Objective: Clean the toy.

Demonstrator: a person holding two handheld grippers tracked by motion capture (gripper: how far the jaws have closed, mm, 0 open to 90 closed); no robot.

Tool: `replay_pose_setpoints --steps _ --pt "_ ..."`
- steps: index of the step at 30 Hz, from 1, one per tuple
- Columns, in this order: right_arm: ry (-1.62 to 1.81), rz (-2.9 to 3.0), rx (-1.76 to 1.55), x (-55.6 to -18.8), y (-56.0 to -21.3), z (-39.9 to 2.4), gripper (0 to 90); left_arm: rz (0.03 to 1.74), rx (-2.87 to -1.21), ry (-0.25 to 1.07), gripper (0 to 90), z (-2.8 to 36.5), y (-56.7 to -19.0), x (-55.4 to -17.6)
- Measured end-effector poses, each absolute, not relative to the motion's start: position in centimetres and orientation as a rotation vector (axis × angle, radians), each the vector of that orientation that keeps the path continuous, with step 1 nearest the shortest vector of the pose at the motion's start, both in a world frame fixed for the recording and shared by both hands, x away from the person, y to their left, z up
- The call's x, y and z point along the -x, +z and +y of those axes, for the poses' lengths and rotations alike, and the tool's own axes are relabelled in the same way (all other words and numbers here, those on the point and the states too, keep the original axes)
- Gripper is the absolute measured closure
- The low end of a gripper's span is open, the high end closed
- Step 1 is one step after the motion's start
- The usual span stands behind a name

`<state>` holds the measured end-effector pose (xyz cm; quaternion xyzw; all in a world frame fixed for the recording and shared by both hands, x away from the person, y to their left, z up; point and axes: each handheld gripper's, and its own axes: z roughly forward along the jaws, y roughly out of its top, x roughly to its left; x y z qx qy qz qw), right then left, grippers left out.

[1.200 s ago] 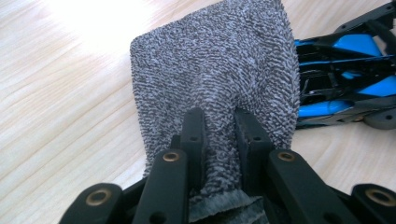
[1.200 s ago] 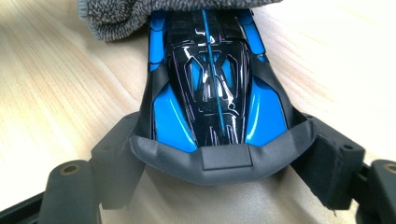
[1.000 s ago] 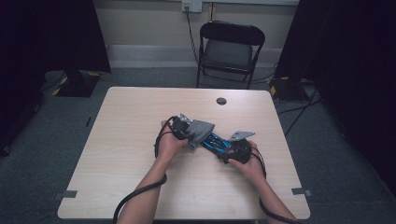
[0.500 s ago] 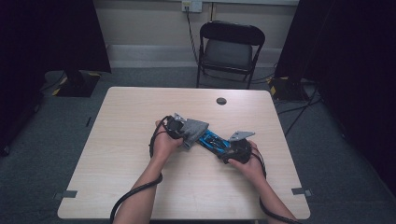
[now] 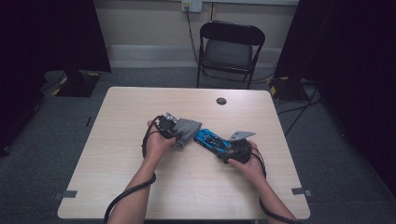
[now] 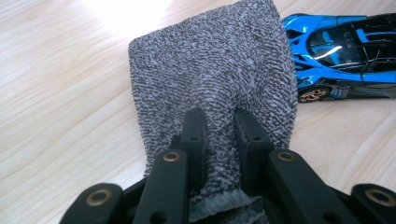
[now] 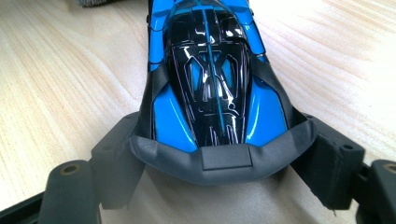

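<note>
Grey knit cloth point(image 6: 210, 74) is pinched between your left gripper's point(image 6: 219, 119) jaws, which are pressed together on its near edge. In the left gripper view the cloth fans out from the jaws toward 12 o'clock and lies flat on the light wood table point(image 6: 60, 93). Its far right corner sits just beside the blue toy sports car point(image 6: 345, 56), at 1 o'clock from the jaws; I can't tell if they touch.

Your right gripper point(image 7: 219, 140) has its jaws spread wide around the car's point(image 7: 210, 70) rear end, one pad on each flank, pressing the bodywork, so the car is held. In the right gripper view the car points away toward 12 o'clock, with its black roof and engine cover running up the middle and blue fenders on either side. The wheels are on the table point(image 7: 60, 84). A scrap of the grey cloth point(image 7: 93, 2) shows at 11 o'clock, at the top edge.

In the high view your left gripper point(image 5: 175, 133) is near table centre with the cloth point(image 5: 187, 130) at its 3 o'clock. The car point(image 5: 211, 140) lies at 4 o'clock from the cloth, nose toward it. Your right gripper point(image 5: 229, 150) holds its tail. A small dark round disc point(image 5: 221, 101) sits at 12 o'clock near the table's point(image 5: 140, 186) far edge, well apart. A black folding chair point(image 5: 229, 51) stands beyond the table at 12 o'clock.
</note>
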<state>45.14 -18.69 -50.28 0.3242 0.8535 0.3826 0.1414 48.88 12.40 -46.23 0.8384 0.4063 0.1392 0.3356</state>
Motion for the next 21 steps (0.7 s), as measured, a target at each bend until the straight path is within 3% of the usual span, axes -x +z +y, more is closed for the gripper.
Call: replay_pose_setpoints --steps 10,21 --pt "1.105 2.464 -0.935 -45.1 -50.3 -18.7 23.2 1.015 -2.145 0.381 76.1 12.7 -44.9 -47.8" --pt "1.105 2.464 -0.935 -45.1 -50.3 -18.7 23.2 0.840 -2.159 0.332 76.0 9.0 -43.7 -45.6"
